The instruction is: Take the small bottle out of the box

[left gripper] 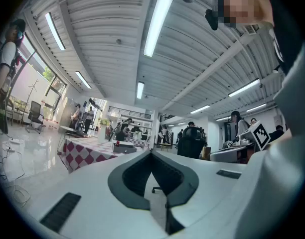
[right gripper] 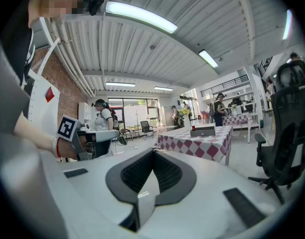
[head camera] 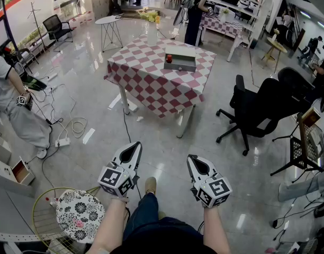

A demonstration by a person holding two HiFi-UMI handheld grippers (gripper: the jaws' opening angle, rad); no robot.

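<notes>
Left gripper and right gripper, fingers closed on nothing, well apart from the small bottle.

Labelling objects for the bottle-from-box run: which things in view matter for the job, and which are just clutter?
Job:
small bottle, red, at the box
checkered table
left claw and right claw, both shut, empty

Lying about:
black office chair
flower vase
floral stool
power strip
</notes>
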